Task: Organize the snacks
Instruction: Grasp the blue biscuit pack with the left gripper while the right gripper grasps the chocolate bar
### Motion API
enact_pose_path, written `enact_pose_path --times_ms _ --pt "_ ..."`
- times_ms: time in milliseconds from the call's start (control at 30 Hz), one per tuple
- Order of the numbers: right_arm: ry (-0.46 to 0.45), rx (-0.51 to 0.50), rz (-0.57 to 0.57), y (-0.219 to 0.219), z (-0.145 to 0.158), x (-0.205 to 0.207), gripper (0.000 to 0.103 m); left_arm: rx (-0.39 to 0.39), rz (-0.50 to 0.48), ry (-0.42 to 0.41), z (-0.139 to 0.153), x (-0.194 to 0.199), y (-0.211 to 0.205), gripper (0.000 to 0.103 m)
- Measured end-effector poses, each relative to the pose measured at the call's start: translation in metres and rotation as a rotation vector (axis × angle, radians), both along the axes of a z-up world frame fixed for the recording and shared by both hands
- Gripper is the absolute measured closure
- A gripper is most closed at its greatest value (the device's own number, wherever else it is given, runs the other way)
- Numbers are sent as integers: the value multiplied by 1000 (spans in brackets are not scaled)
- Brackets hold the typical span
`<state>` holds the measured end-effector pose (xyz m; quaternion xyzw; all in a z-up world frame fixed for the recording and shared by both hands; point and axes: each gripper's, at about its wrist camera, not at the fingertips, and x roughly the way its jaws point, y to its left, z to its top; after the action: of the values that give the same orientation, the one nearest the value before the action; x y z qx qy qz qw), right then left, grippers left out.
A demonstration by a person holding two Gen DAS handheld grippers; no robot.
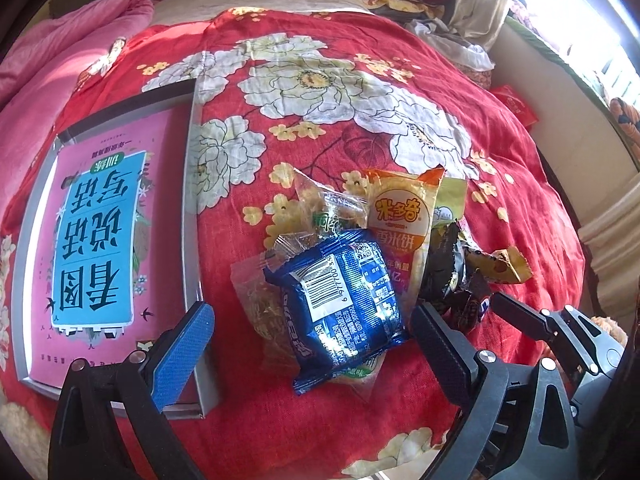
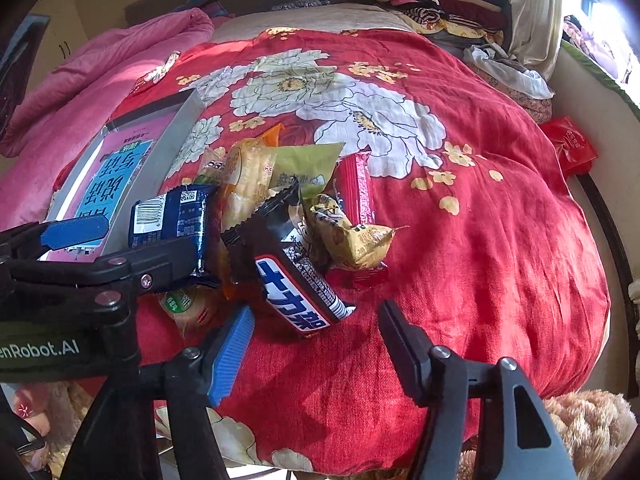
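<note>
Both grippers hover nearest, just before the snack pile (image 1: 360, 264). The left gripper (image 1: 312, 348) stands wide around the blue packet (image 1: 340, 300), pads clear, ready to grasp. The right gripper (image 2: 316, 356), half open and empty, points at the chocolate bar (image 2: 296, 292). Left of the pile waits a tray (image 1: 192, 208), probably the destination.

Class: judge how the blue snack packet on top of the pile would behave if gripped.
The blue packet looks glossy, so probably slippery. Its puffed film likely crumples. Resting atop other packets, it may slide off.
</note>
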<state>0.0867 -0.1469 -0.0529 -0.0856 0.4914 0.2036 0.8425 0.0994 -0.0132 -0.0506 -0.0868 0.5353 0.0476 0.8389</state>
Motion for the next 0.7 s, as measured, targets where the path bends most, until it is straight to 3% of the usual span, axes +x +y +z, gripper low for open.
enact_pose_path --times_ms 133,233,300,367,700 --pt "6 -16 30 7 -6 6 62 -22 11 14 -6 5 4 12" --pt "4 4 29 5 -5 8 64 -54 5 14 -9 5 2 27" --pt "-3 29 24 1 -2 7 68 -34 1 6 -8 4 0 33" --pt "-4 62 27 -2 1 6 70 -38 4 -8 -5 3 3 48" --pt "5 157 47 -7 8 5 73 -203 6 -35 2 -6 35 62"
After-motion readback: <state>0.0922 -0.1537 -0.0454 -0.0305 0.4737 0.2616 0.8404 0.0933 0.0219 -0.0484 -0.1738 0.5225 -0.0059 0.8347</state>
